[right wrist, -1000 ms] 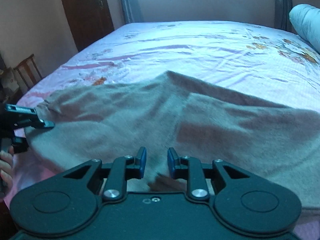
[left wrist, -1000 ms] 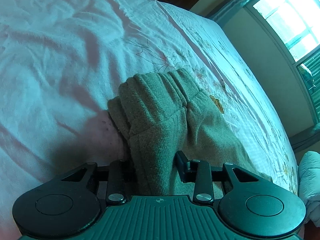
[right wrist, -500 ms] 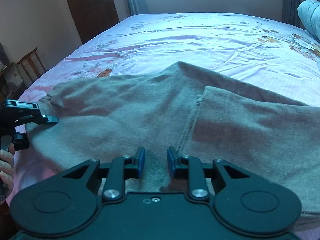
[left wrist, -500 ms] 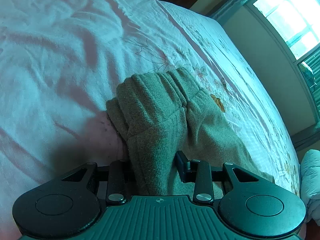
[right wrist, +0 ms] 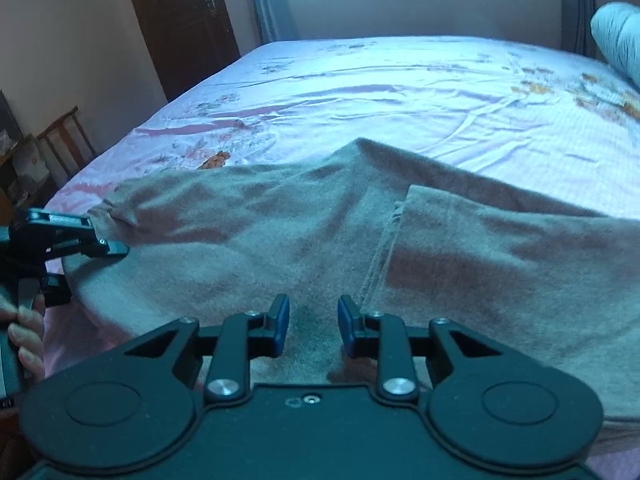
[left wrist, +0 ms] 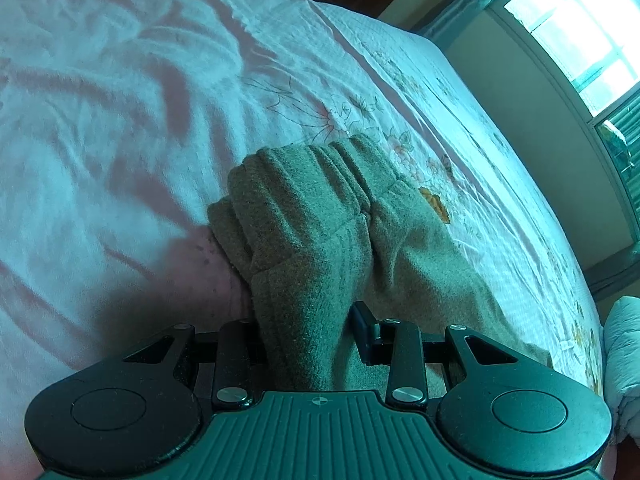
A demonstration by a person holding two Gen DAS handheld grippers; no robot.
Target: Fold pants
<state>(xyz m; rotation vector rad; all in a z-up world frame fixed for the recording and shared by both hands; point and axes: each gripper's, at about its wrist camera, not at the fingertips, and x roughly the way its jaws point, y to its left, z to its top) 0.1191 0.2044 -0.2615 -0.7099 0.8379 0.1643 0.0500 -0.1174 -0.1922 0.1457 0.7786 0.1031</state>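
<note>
Brown-grey fleece pants (right wrist: 304, 232) lie spread across the near part of the bed, one part folded over at the right with a seam edge (right wrist: 384, 248). My left gripper (left wrist: 308, 320) has its fingers on either side of a bunched cuffed end of the pants (left wrist: 316, 216); the cloth fills the gap between them. It also shows at the left of the right wrist view (right wrist: 96, 240), at the pants' left end. My right gripper (right wrist: 312, 322) is open just above the pants' near edge, with nothing between its blue pads.
The bed has a pink floral sheet (right wrist: 400, 92) (left wrist: 120, 92). A white pillow (right wrist: 616, 40) lies at the far right. A dark wooden door (right wrist: 180, 20) and a small wooden rack (right wrist: 68, 140) stand left of the bed. A window (left wrist: 580, 32) is beyond.
The right gripper has lifted and drawn back a little, showing more of the folded-over seam edge. The left gripper holds still on the cuffed end.
</note>
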